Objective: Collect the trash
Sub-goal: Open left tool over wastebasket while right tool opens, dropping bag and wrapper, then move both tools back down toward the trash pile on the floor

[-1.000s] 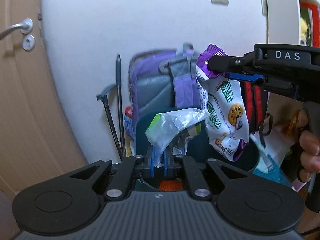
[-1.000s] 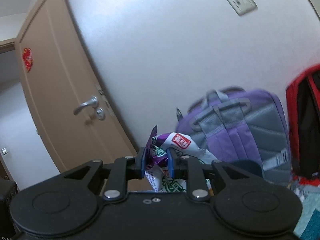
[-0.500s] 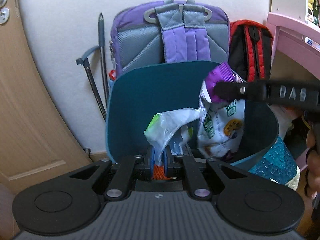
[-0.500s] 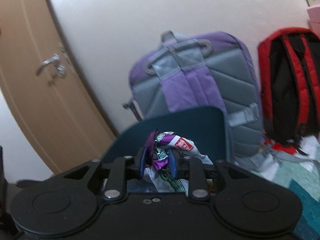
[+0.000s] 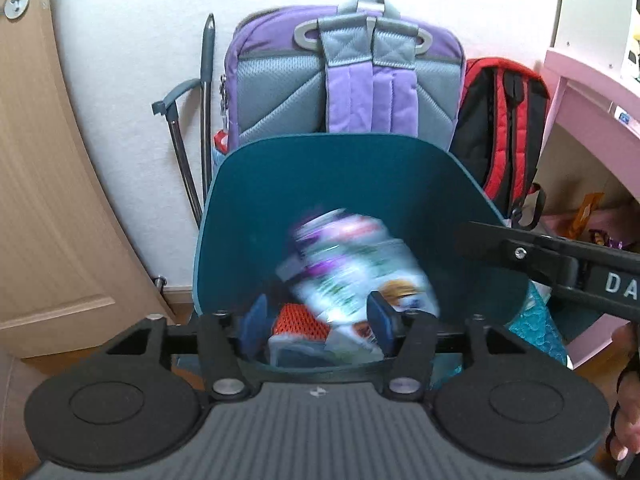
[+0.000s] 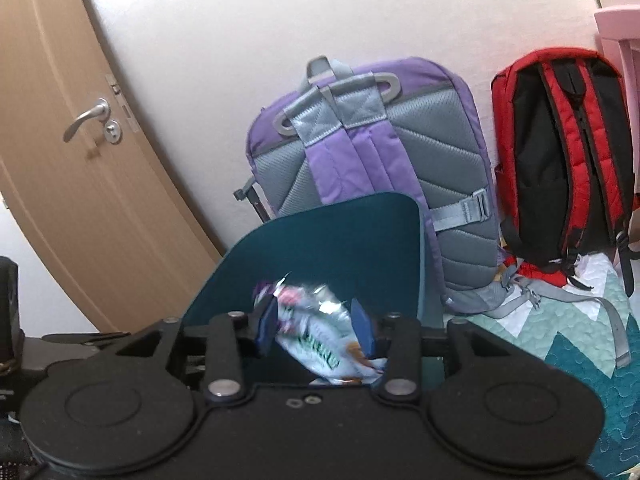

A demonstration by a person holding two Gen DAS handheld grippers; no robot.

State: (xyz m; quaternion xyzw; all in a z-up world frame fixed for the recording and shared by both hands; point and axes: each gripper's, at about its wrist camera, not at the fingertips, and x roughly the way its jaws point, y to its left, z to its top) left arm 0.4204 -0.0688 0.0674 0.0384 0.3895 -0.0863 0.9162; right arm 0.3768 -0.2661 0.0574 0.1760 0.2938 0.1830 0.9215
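We see glossy printed plastic snack wrapper, smooth matt teal bin, woven cloth and mesh purple backpack, wood-look door, brushed metal handle.

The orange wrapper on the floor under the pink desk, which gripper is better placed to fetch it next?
Probably the right gripper: it sits on the side of the orange wrapper, nearer than the left gripper over the bin. Both are opening, dropping trash.

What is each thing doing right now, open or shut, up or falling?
Left claw: jaws opening, nothing gripped.
Right claw: jaws opening, snack wrapper slipping out, blurred.
Teal bin: open, trash inside.
Purple backpack: upright against the wall.
Red backpack: upright.
Door: cannot tell.
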